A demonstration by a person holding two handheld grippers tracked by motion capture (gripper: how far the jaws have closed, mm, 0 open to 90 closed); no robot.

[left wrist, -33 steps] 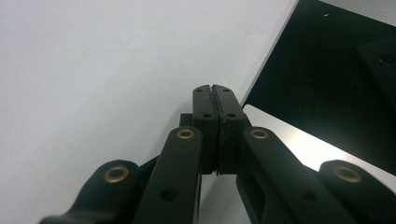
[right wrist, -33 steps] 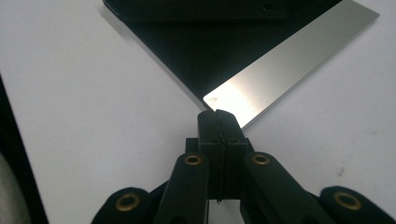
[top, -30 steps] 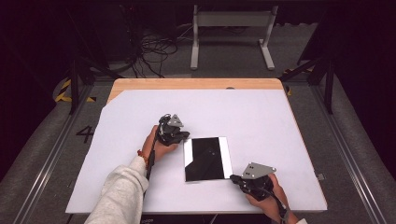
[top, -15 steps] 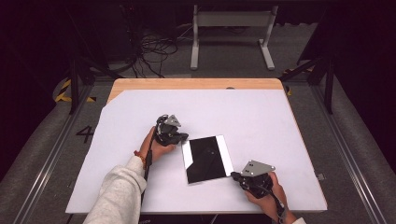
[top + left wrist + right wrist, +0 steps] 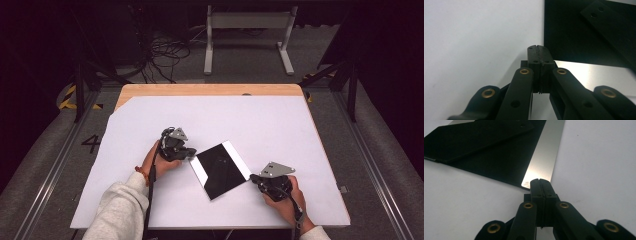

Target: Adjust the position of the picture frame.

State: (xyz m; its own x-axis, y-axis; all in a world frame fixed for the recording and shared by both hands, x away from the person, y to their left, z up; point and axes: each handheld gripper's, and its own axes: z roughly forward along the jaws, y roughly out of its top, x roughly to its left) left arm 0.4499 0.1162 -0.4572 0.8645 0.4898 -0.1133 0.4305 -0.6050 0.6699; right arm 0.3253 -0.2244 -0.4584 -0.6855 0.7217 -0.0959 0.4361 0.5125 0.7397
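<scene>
My left gripper [image 5: 186, 154] sits at the mirror's [image 5: 220, 169] left corner, jaws pressed tight together w/ nothing between them. In the left gripper view its closed tips [image 5: 539, 53] sit at the mirror's [image 5: 586, 32] edge. The mirror lies flat on the white sheet [image 5: 250, 120], mid-table, turned at an angle, btwn both tools. My right gripper [image 5: 256, 178] is at its right corner, also clamped shut & empty; the right gripper view has the tips [image 5: 541, 185] at the bright strip [image 5: 546, 152].
</scene>
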